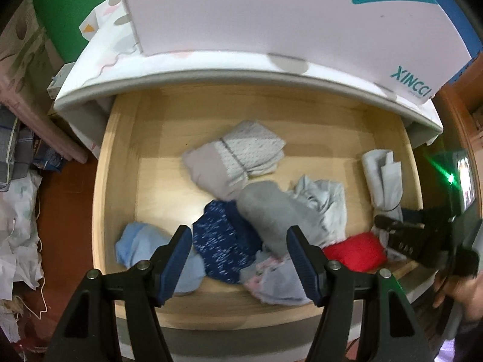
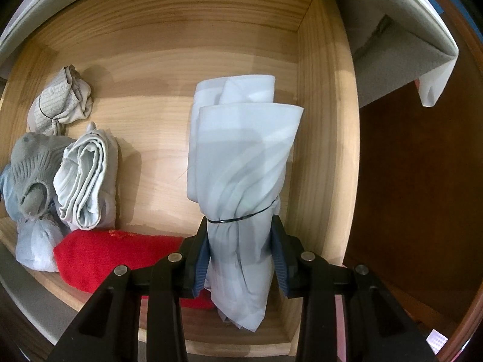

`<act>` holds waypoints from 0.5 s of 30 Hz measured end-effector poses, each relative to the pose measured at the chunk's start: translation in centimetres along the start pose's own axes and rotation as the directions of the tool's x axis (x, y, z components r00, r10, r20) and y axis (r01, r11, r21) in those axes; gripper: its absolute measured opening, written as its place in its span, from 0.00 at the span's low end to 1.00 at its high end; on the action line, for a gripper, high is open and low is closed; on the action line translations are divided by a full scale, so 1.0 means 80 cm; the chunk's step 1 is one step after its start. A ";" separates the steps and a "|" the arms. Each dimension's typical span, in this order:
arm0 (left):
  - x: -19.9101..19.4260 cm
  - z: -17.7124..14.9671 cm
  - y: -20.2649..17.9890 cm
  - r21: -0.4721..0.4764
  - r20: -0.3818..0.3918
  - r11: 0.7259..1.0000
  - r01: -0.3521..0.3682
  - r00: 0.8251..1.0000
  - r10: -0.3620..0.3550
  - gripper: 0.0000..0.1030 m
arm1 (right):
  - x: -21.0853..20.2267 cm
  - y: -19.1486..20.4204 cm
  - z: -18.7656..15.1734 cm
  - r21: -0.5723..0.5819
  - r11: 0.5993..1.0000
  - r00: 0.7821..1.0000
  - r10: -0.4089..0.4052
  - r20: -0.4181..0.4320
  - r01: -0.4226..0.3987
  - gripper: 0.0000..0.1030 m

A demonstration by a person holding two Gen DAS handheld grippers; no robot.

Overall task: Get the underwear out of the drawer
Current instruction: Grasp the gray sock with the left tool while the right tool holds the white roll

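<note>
An open wooden drawer holds several rolled and crumpled underwear pieces. My right gripper is shut on a pale blue rolled underwear bundle tied with a black band, at the drawer's right side; the bundle also shows in the left wrist view, with the right gripper below it. My left gripper is open and empty above the drawer's front, over a dark blue speckled piece and a grey piece. A red piece lies left of the right gripper.
A white cabinet top with a white box overhangs the drawer's back. A grey patterned bundle lies mid-drawer, a light blue piece front left. Clutter and bags sit on the floor at left. A brown wooden panel stands right.
</note>
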State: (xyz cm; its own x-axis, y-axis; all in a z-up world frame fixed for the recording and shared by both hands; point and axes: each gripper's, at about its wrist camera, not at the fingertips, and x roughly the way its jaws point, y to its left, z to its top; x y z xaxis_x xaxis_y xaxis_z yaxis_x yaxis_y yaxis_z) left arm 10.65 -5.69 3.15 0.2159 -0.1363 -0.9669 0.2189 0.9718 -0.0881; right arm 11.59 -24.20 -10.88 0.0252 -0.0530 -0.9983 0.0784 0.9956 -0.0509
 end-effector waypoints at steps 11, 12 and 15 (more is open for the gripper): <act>0.015 0.024 -0.022 -0.054 -0.043 0.999 0.006 0.999 -0.008 0.65 | -0.005 -0.004 -0.001 -0.011 1.000 1.000 0.020 0.011 -0.020 0.34; 0.016 0.025 -0.024 -0.053 -0.043 0.999 0.001 0.999 -0.003 0.65 | -0.006 -0.005 -0.002 -0.013 1.000 1.000 0.021 0.013 -0.021 0.34; 0.024 0.028 -0.027 -0.068 -0.052 0.998 -0.007 0.999 0.003 0.65 | -0.008 -0.006 -0.005 -0.021 1.000 1.000 0.022 0.017 -0.021 0.34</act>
State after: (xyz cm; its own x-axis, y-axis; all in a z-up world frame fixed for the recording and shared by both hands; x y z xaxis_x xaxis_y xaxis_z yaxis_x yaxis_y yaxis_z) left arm 12.70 -8.48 2.03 0.1671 -0.1228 -0.9783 0.1520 0.9836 -0.0975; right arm 11.13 -24.63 -10.20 0.0440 -0.0326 -0.9985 0.0571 0.9979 -0.0301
